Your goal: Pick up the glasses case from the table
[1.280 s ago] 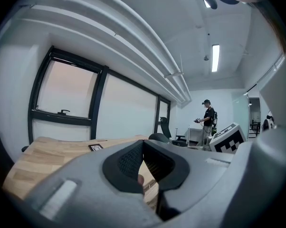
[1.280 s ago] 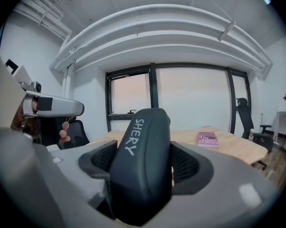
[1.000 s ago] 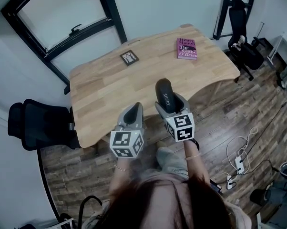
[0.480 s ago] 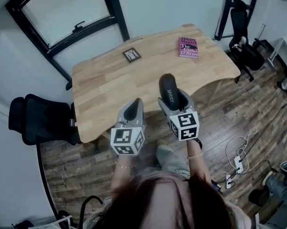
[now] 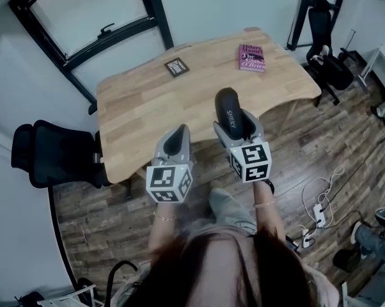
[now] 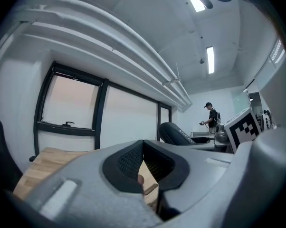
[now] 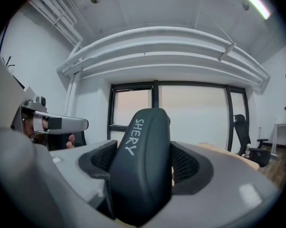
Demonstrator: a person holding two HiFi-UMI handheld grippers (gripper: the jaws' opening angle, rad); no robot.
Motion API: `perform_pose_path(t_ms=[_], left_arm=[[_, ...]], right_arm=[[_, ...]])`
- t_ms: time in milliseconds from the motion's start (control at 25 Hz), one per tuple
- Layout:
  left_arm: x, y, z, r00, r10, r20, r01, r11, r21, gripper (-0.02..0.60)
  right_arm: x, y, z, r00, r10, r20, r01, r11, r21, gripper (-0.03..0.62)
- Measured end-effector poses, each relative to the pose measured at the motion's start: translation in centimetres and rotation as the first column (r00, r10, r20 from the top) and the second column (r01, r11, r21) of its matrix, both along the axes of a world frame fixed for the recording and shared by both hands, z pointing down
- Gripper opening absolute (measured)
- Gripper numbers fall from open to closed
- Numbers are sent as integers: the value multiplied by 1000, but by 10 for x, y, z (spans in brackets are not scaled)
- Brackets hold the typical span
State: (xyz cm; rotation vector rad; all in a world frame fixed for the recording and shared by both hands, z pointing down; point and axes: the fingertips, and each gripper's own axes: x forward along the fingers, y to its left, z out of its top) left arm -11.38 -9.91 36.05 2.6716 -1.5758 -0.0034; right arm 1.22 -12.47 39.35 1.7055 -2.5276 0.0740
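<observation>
Head view, far left: black office chair (image 5: 52,155) just beside the tabletop (image 5: 135,107) edge.
Left tongs (image 5: 177,138): tips closed together, nothing between them, held up by the tabletop's near edge.
Small dark square card (image 5: 176,67): flat on the tabletop's far side, well apart from both tongs.
Glasses case (image 5: 228,110): dark, lettered "SHERY" in white, held off the tabletop over its near edge, free end pointing up and away.
Right tongs (image 5: 235,125): clamped on the glasses case's lower part, a pad pressing each side, shown plainly in the right gripper view.
Pink book (image 5: 252,57): flat near the tabletop's far right corner.
Far right: second black chair (image 5: 325,40) standing on the wooden floor (image 5: 307,152).
</observation>
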Motion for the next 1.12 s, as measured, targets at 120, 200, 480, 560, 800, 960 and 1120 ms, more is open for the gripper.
perform_pose_path(t_ms=[120, 200, 480, 560, 800, 960, 1120], left_arm=[[-2, 8, -2, 1000, -1, 0, 1, 1000, 1, 9], [-3, 12, -5, 1000, 0, -3, 0, 1000, 6, 9], [-4, 24, -9, 1000, -3, -3, 3, 1000, 25, 9], [-3, 26, -10, 1000, -1, -1, 1, 1000, 26, 9], [-2, 35, -9, 1000, 5, 0, -5, 1000, 29, 9], [1, 42, -11, 1000, 12, 0, -12, 1000, 28, 9], [4, 49, -11, 1000, 18, 0, -18, 999, 31, 9]], right_arm=[[-2, 8, -5, 1000, -4, 1, 4, 1000, 9, 351], [-2, 11, -9, 1000, -4, -2, 4, 1000, 15, 351], [-1, 24, -17, 1000, -4, -11, 4, 999, 37, 351], [-2, 28, -19, 1000, -8, -12, 9, 999, 39, 351], [-4, 36, -20, 1000, -11, -21, 12, 999, 48, 351], [-2, 42, -26, 1000, -9, -21, 10, 998, 56, 351], [-1, 50, -26, 1000, -4, -21, 6, 998, 58, 351]])
